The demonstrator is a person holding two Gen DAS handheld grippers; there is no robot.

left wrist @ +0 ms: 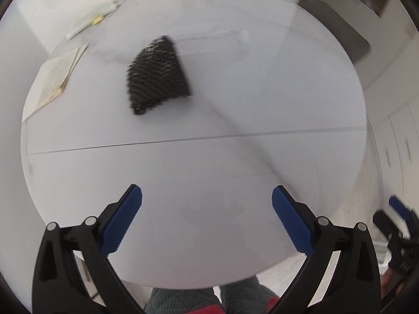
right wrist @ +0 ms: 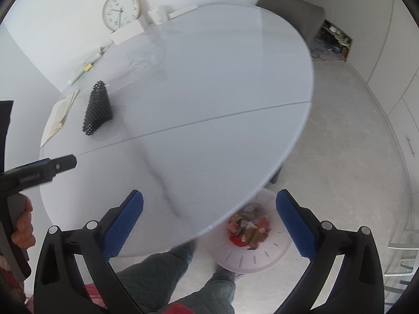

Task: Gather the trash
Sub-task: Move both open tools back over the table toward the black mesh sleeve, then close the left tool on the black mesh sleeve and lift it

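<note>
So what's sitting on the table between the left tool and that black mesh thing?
Nothing. In the left wrist view, bare white table runs from the open left tool to the black mesh piece, crossed only by the tabletop seam.

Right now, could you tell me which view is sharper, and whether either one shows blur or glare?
Right wrist view is sharper: the mesh piece and clock read crisply. Left wrist view is motion-blurred, smearing the mesh piece. Both show soft reflections on the glossy table.
</note>
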